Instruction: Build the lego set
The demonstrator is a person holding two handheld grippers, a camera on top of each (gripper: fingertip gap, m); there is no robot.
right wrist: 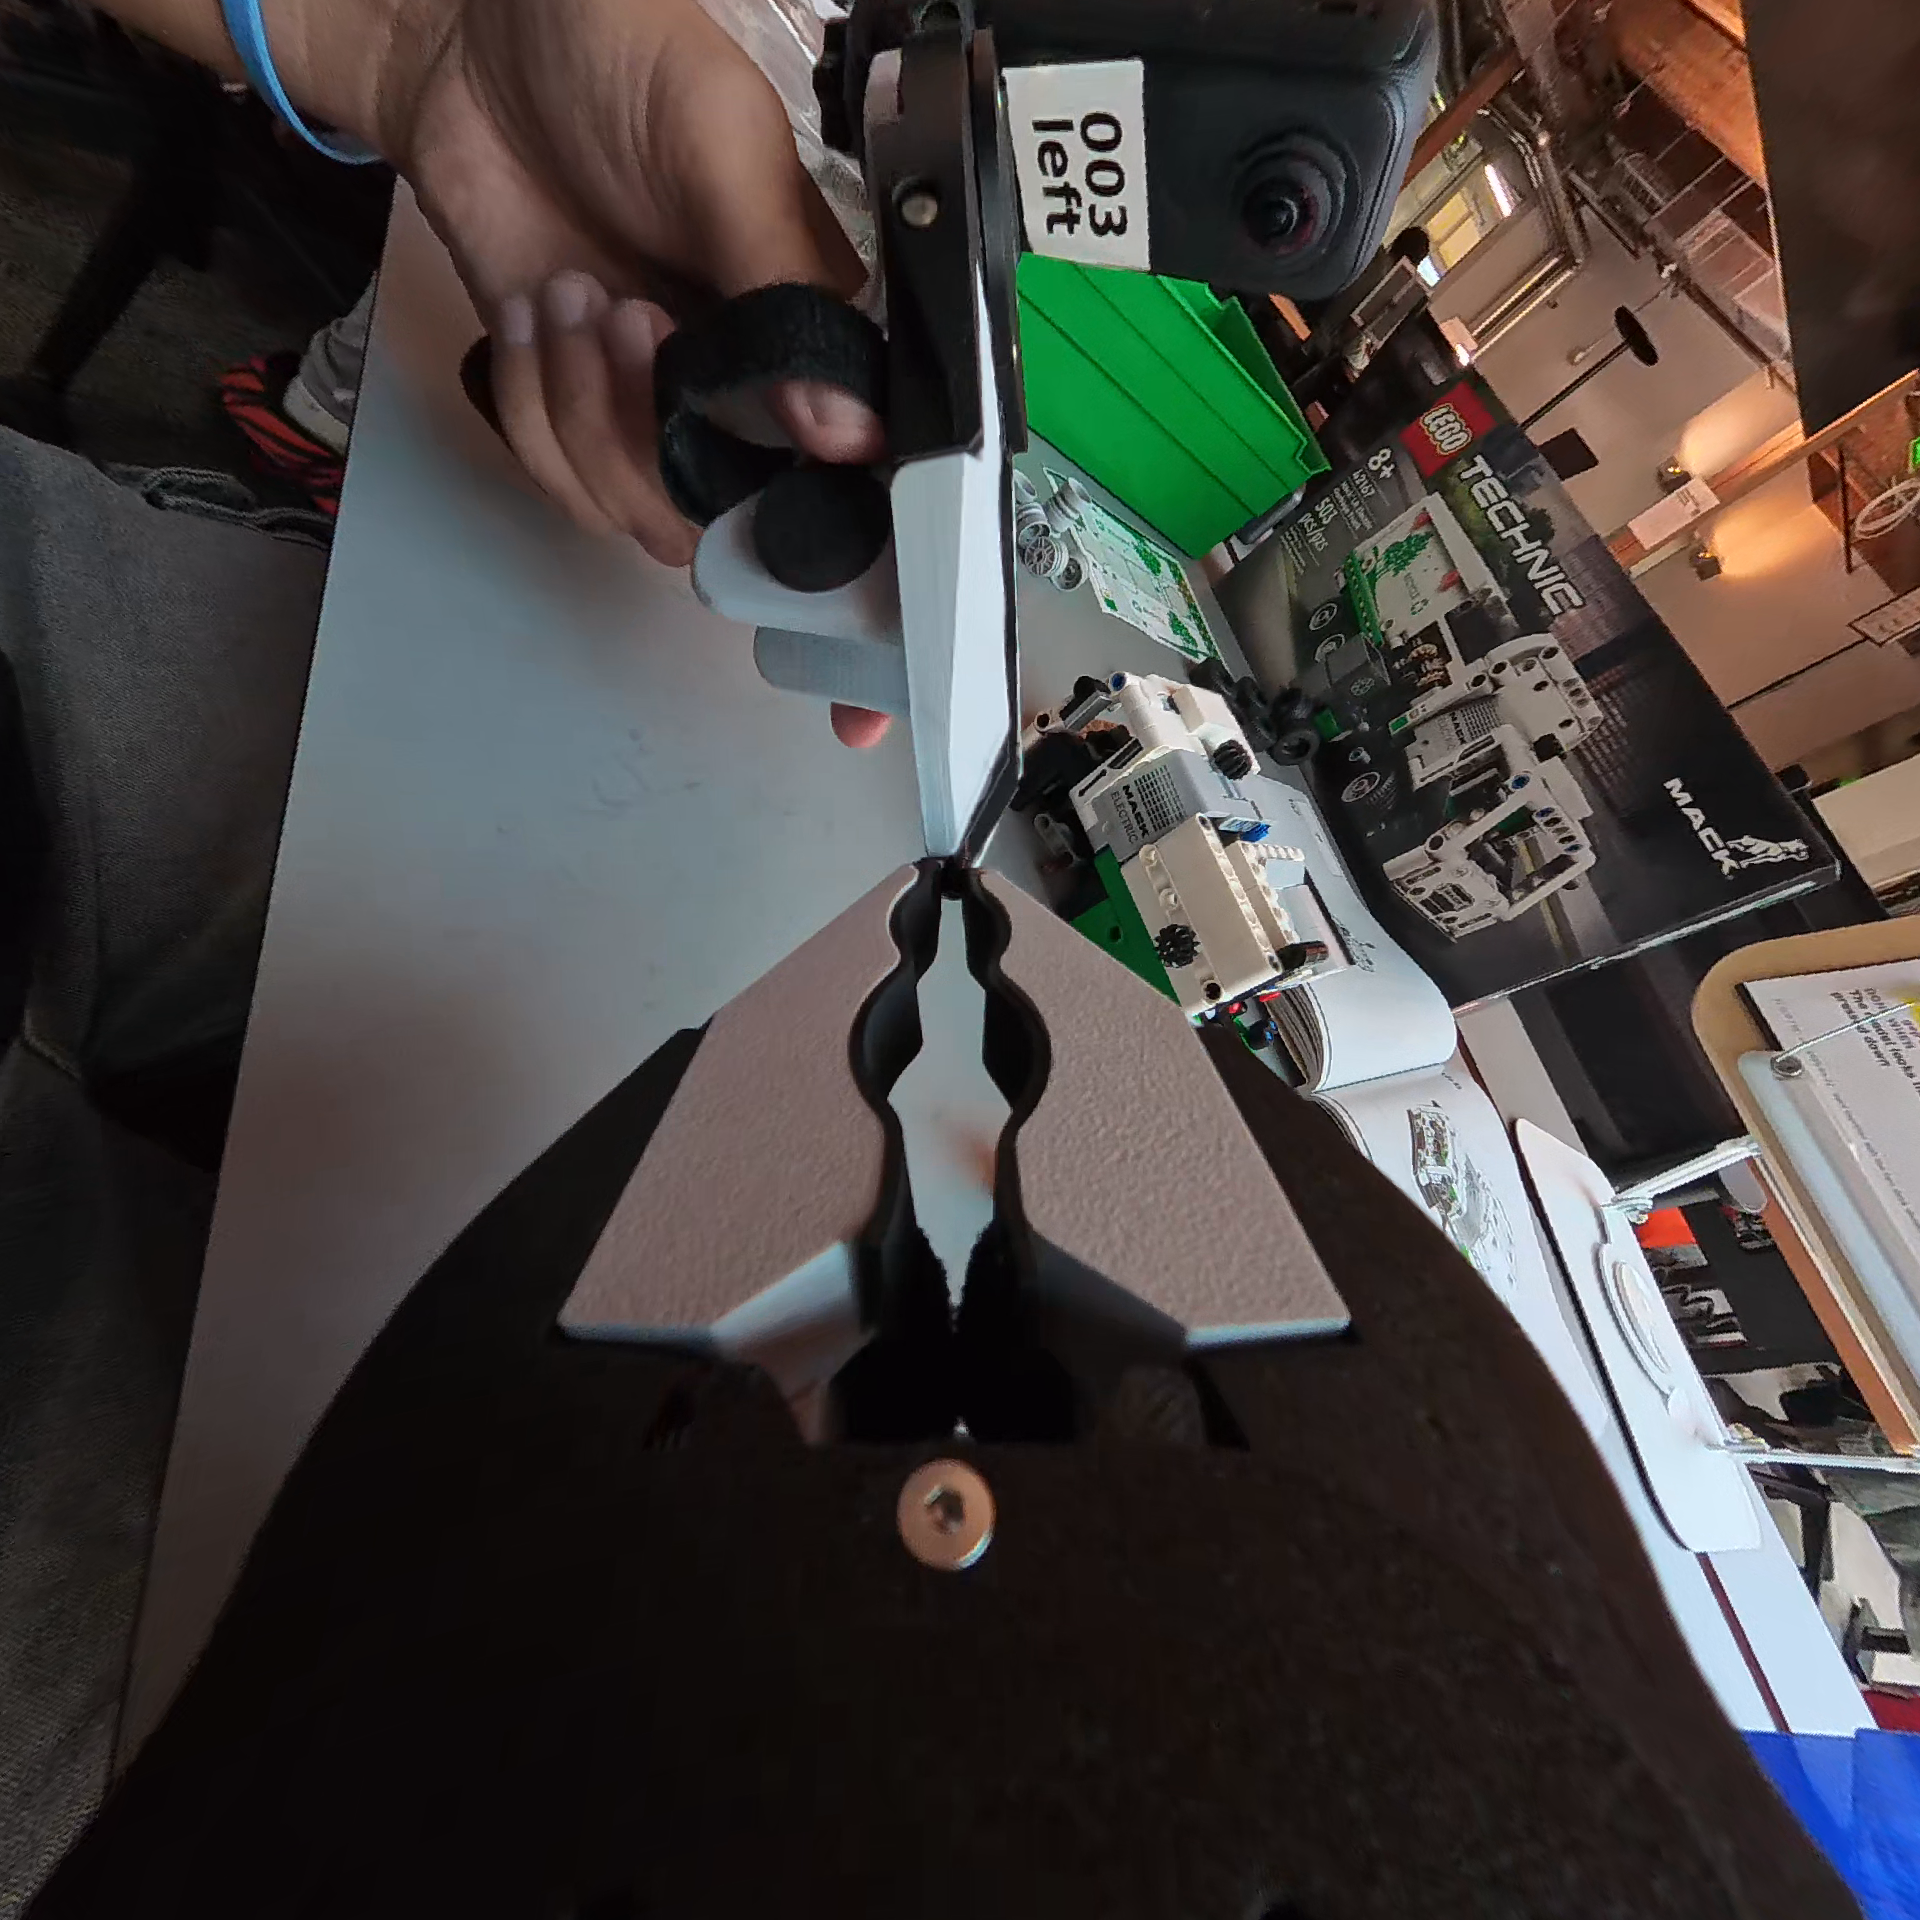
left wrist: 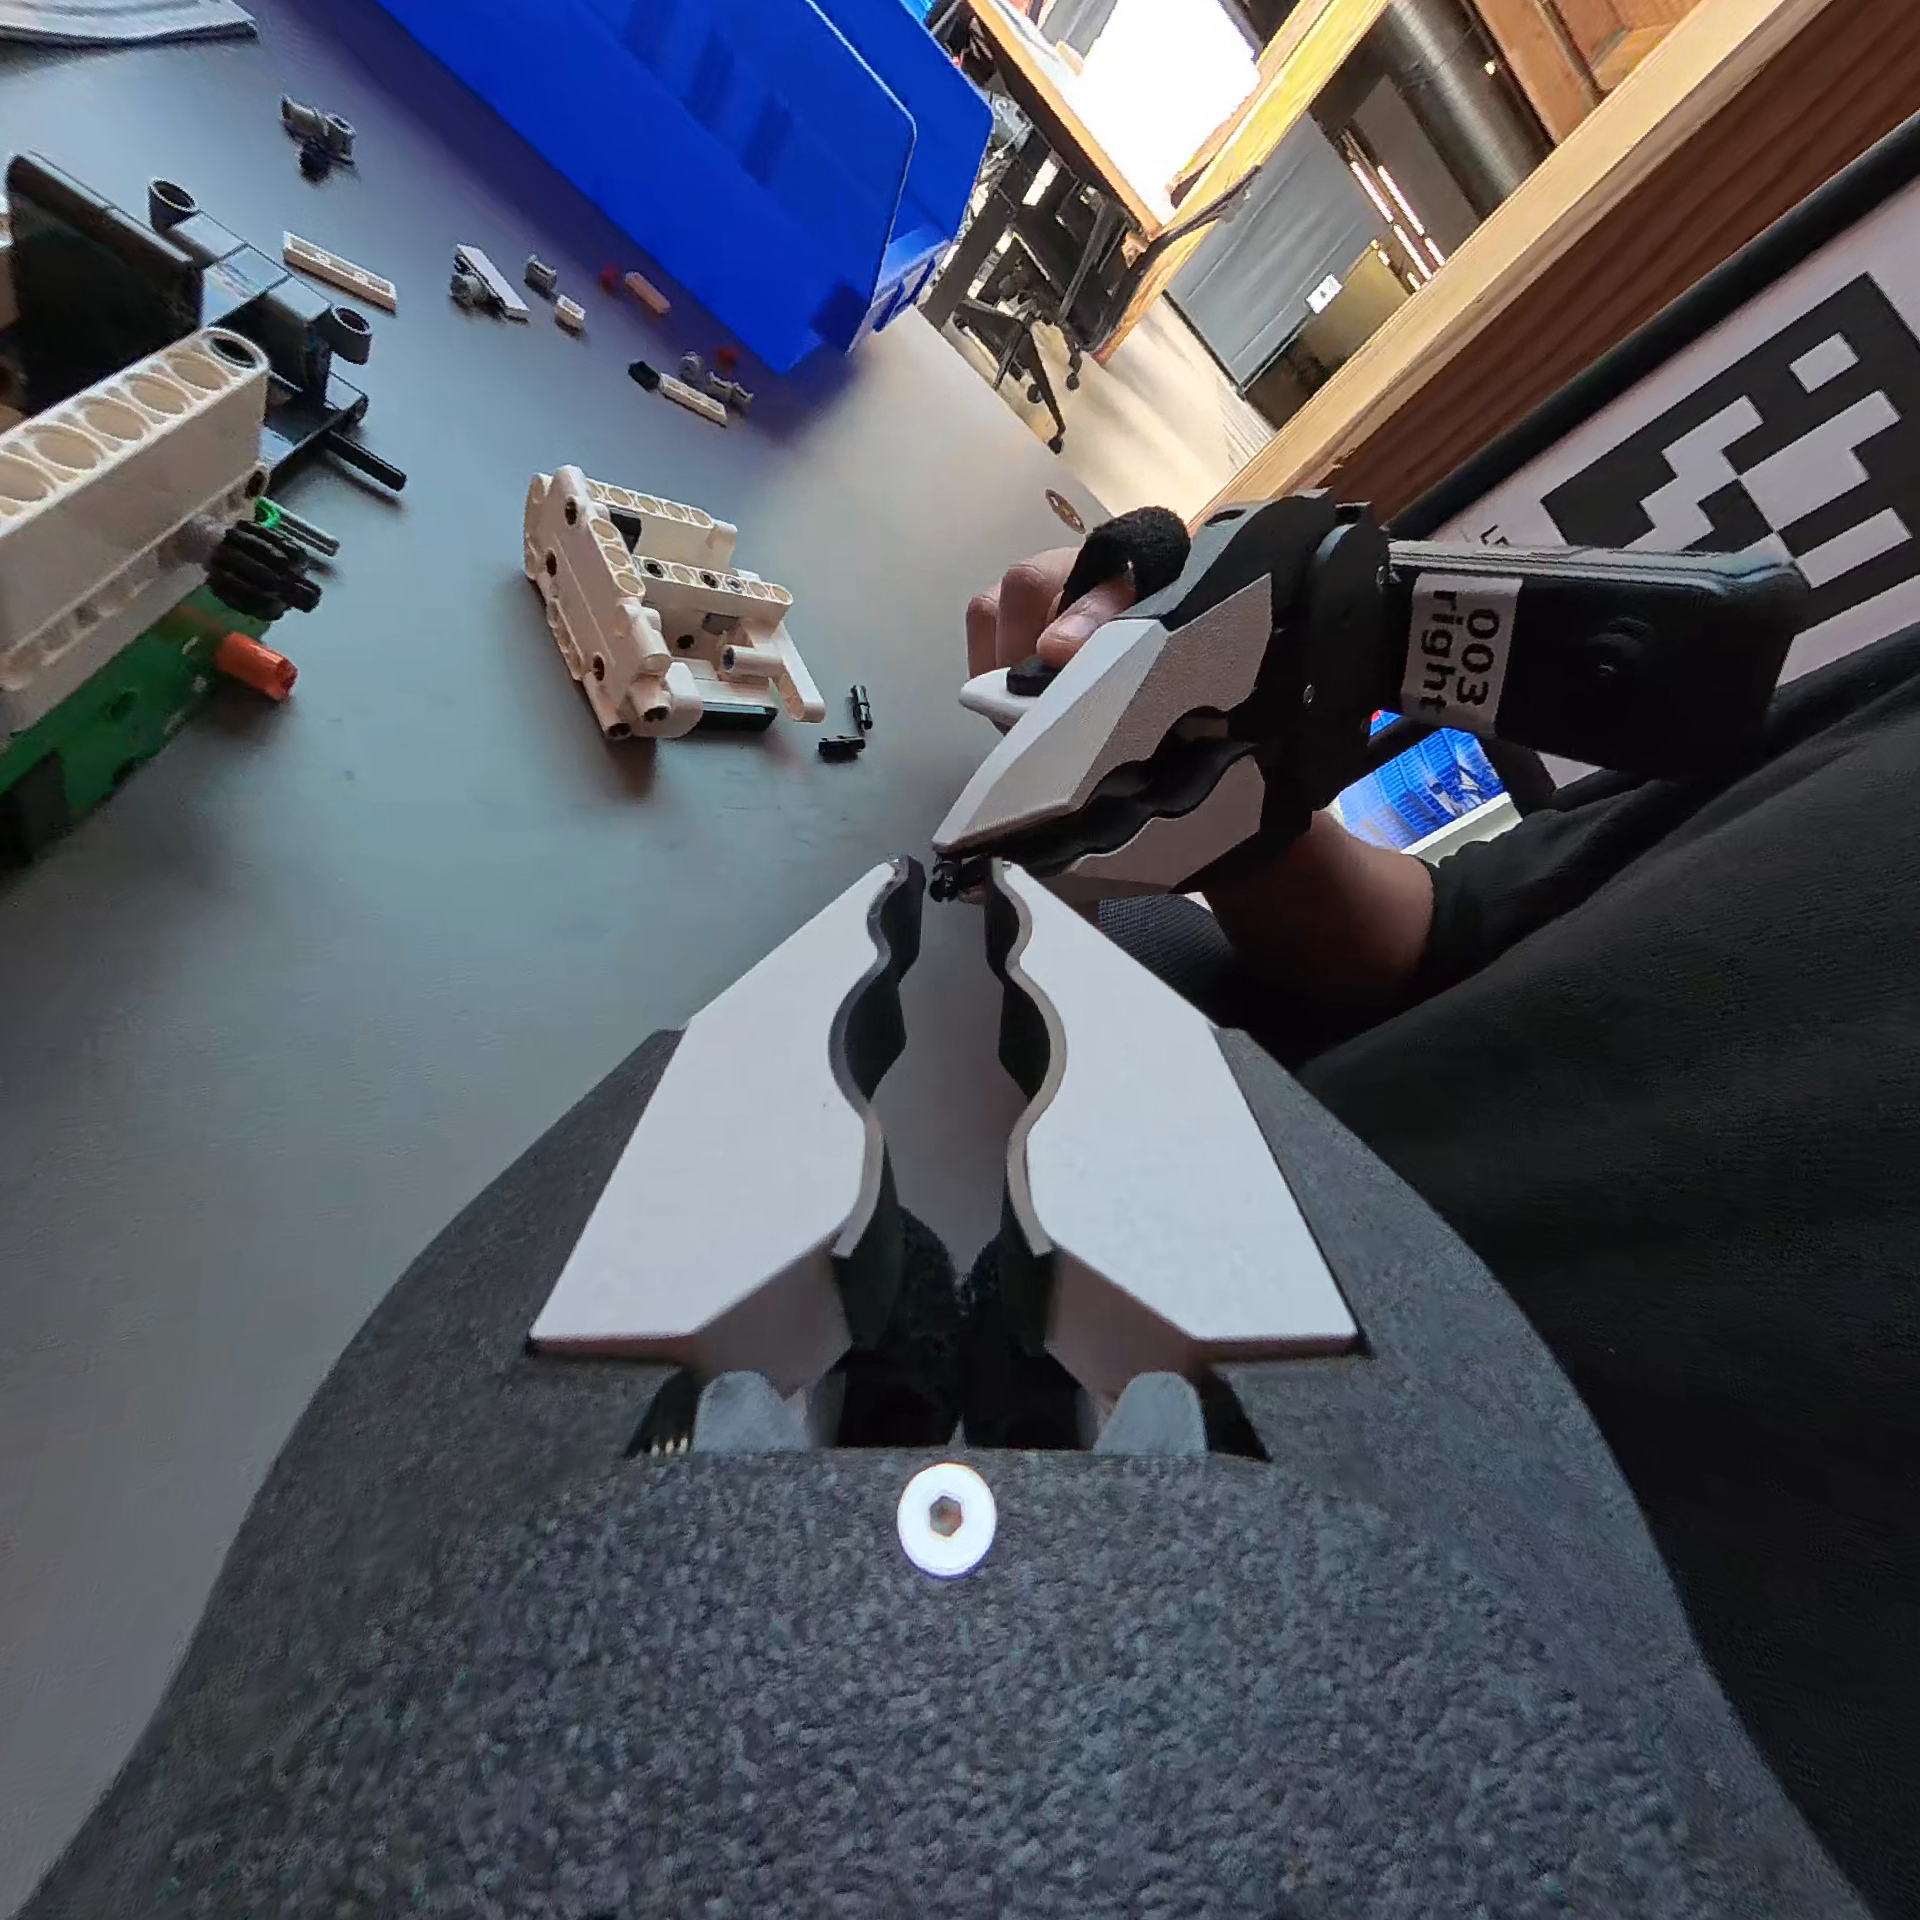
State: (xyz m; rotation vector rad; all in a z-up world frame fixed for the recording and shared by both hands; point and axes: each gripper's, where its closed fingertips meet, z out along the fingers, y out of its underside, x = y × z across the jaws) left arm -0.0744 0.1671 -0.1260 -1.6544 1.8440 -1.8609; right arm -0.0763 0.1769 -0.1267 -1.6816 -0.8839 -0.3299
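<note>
Grey and flat, the counter (left wrist: 416, 1039) carries everything, so I start there. At its far edge sits the big blue plastic bin (left wrist: 707, 156). Across from it, in my right wrist view, the dark printed lego set box (right wrist: 1538, 727) stands behind the white and green partly built lego truck (right wrist: 1195, 862), which rests on the open instruction booklet (right wrist: 1382, 1039). A stack of green plastic bins (right wrist: 1143, 416) lies beyond them. A smaller white beam sub-assembly (left wrist: 655, 613) lies alone mid-counter, well apart from the truck, with loose small pieces scattered toward the blue bin.

My left gripper (left wrist: 951, 883) and my right gripper (right wrist: 951, 883) meet tip to tip above the counter's near edge. Between them is a tiny black lego pin (left wrist: 948, 881). Both grippers are nearly pressed together, each pinching an end of that pin, as far as I can see.
</note>
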